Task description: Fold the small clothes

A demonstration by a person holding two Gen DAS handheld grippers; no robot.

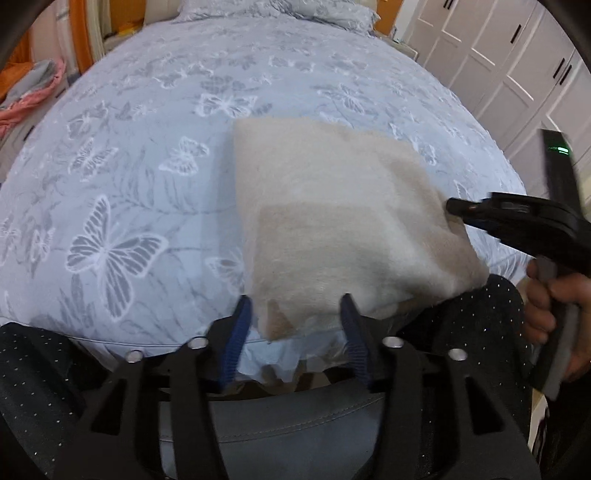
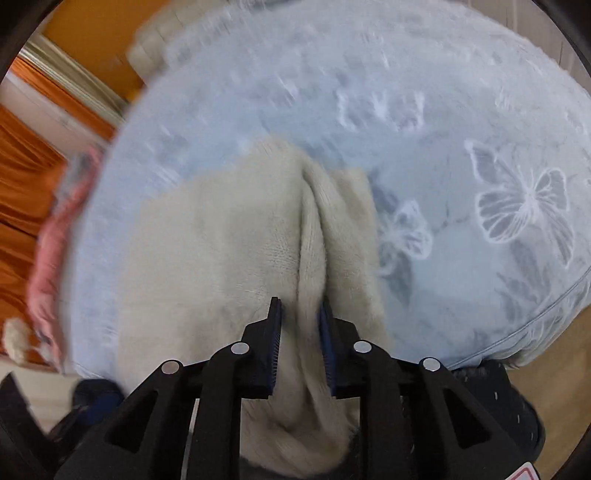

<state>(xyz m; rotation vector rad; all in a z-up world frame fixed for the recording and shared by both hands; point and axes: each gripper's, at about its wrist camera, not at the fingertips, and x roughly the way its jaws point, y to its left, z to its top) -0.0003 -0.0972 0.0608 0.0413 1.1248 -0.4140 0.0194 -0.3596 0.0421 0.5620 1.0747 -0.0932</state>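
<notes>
A cream and beige fuzzy knit garment (image 1: 340, 225) lies folded into a rough square on the blue butterfly bedspread (image 1: 140, 155). My left gripper (image 1: 295, 310) is open, its blue-padded fingers either side of the garment's near corner at the bed edge. My right gripper (image 2: 300, 314) is shut on a bunched ridge of the garment (image 2: 221, 251). In the left wrist view the right gripper (image 1: 456, 206) touches the garment's right edge.
White wardrobe doors (image 1: 509, 55) stand to the right of the bed. A pink and grey cloth pile (image 1: 33, 96) lies off the bed's left side, also in the right wrist view (image 2: 55, 236). Pillows (image 1: 280, 11) sit at the far end. Orange curtains (image 2: 22, 177) hang left.
</notes>
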